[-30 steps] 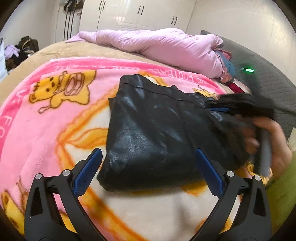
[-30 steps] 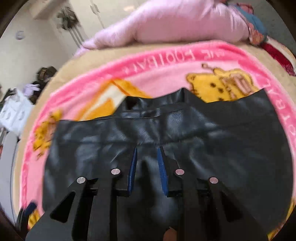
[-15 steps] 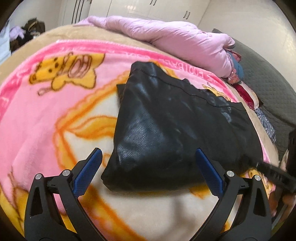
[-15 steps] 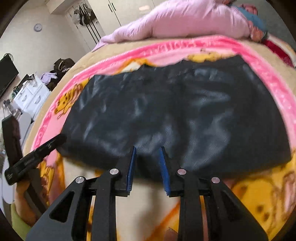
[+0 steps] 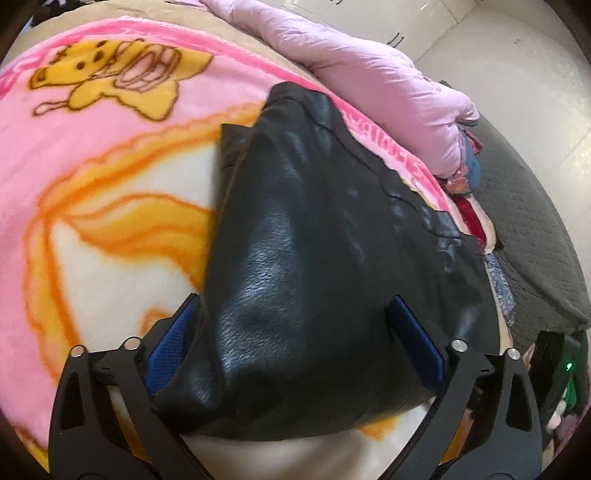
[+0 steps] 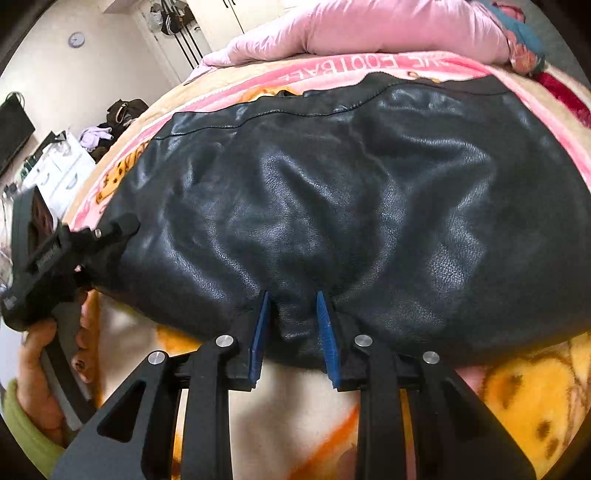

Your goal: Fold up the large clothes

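My left gripper (image 5: 291,332) stands wide, its jaws just closing a little around the near corner of the black leather garment (image 5: 314,258) — pads not pressing. My right gripper (image 6: 291,321) pinches a fold at the garment's lower edge, mid-frame, on the pink cartoon blanket (image 5: 92,166).

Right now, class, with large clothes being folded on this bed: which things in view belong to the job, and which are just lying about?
Part of the job:
black leather garment
left gripper
right gripper
cartoon blanket, the folding surface

Just lying about:
pink quilt
grey cover
white drawers
wall clock
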{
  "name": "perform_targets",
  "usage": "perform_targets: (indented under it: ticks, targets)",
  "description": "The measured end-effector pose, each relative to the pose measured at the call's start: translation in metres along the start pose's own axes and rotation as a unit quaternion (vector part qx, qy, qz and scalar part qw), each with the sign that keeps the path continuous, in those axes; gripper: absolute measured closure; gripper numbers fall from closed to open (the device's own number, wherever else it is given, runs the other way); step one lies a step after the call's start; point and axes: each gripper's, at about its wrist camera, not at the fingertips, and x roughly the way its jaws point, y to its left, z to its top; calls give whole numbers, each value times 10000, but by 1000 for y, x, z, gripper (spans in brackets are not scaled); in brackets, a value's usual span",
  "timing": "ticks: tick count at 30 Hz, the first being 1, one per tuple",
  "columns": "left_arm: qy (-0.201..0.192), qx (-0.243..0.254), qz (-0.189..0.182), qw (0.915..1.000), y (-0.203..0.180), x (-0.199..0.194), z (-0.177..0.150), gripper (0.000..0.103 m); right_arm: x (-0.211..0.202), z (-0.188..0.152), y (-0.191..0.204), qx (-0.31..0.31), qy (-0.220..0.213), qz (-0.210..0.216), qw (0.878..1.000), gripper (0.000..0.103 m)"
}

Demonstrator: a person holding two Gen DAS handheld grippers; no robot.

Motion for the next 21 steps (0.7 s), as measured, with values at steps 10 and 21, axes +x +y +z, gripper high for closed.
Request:
perform_targets:
  ticks: [10,21]
  targets:
    - [-570,633,-500,9951,-73,-60,13,73,-6,-4,-24,654,-25,555,9963,77]
    - [-558,2123,-683,9732,-213,-45,-3,80,-27,-43,-103,2874,238,2168,9326,81]
